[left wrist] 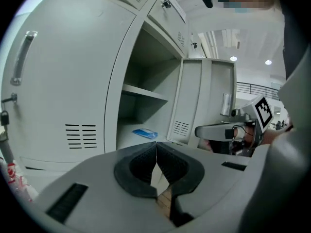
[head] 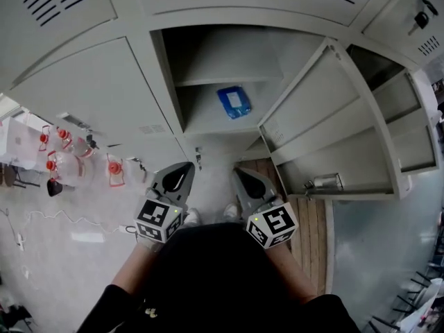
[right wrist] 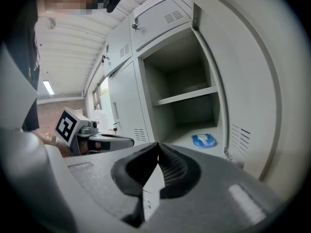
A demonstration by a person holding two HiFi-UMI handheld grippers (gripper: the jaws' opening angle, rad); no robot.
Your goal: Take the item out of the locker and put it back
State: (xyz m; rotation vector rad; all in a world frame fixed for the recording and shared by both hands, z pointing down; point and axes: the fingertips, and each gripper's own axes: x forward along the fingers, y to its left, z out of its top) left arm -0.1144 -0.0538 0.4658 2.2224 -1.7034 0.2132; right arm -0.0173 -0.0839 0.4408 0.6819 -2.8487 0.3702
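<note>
A blue packet (head: 234, 102) lies on the floor of the open grey locker (head: 208, 123), below an inner shelf. It also shows as the blue packet (left wrist: 145, 133) in the left gripper view and the blue packet (right wrist: 204, 140) in the right gripper view. My left gripper (head: 182, 170) and right gripper (head: 241, 174) hang side by side, well short of the locker, near my body. Each has its jaws shut with nothing between them. The left gripper (left wrist: 156, 147) and right gripper (right wrist: 157, 147) both point toward the opening.
The locker door (head: 333, 116) stands swung open to the right, with a second open locker (head: 395, 123) beyond it. Closed locker doors (head: 90, 89) fill the left. Red-capped jugs (head: 66, 151) and cables lie on the floor at left. A wooden pallet (head: 309, 227) sits below the door.
</note>
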